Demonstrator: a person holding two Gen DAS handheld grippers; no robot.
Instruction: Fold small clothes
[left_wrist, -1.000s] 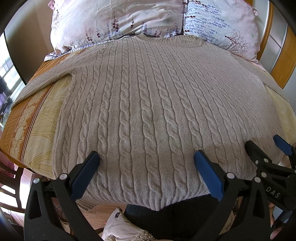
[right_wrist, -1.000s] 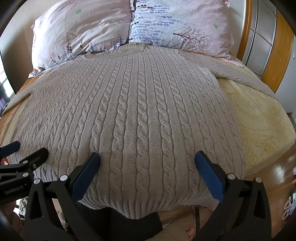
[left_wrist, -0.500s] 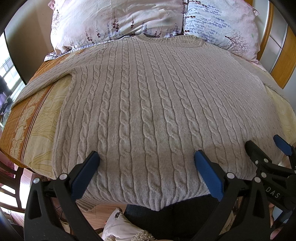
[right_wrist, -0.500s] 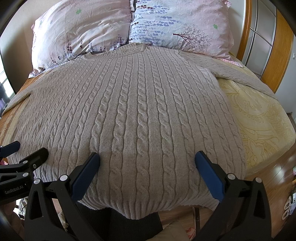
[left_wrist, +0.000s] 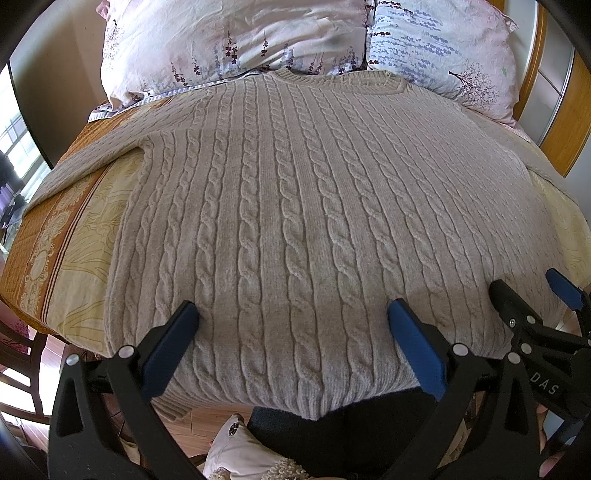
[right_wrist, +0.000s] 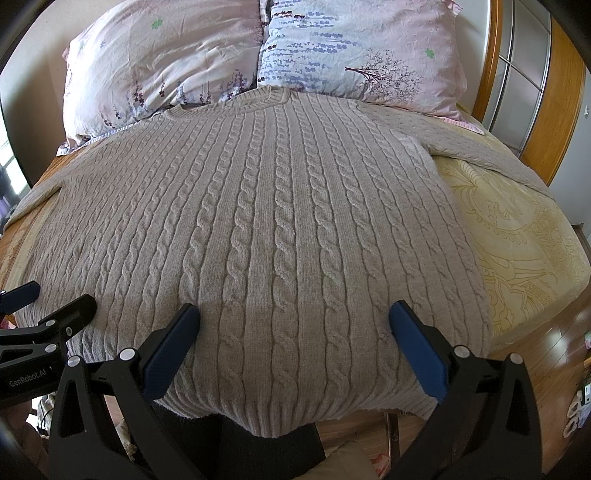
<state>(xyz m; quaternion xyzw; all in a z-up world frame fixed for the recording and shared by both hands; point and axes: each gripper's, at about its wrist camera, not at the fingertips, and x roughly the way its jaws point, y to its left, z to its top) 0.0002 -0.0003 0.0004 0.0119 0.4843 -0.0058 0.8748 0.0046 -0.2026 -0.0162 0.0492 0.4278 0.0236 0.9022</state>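
Sweater (left_wrist: 306, 229), a beige cable-knit, lies spread flat on the bed (left_wrist: 74, 236), front up, its neckline (left_wrist: 332, 77) at the far end touching two floral pillows (right_wrist: 362, 51) and its ribbed hem (right_wrist: 273, 424) hanging just over the near edge. Its left sleeve (left_wrist: 85, 166) stretches out across the orange-and-cream bedspread, and its right sleeve (right_wrist: 480, 155) runs off toward the wooden headboard side. Left tool (left_wrist: 291, 332) hovers over the lower part of the knit near the hem, its blue-padded fingers (left_wrist: 173, 343) wide apart with nothing between them. Right tool (right_wrist: 293, 332) hangs beside it over the same lower stretch, its fingers (right_wrist: 417, 350) likewise spread and empty. Each tool shows at the edge of the other's view. Wooden floor (right_wrist: 554, 343) shows past the bed's right corner.
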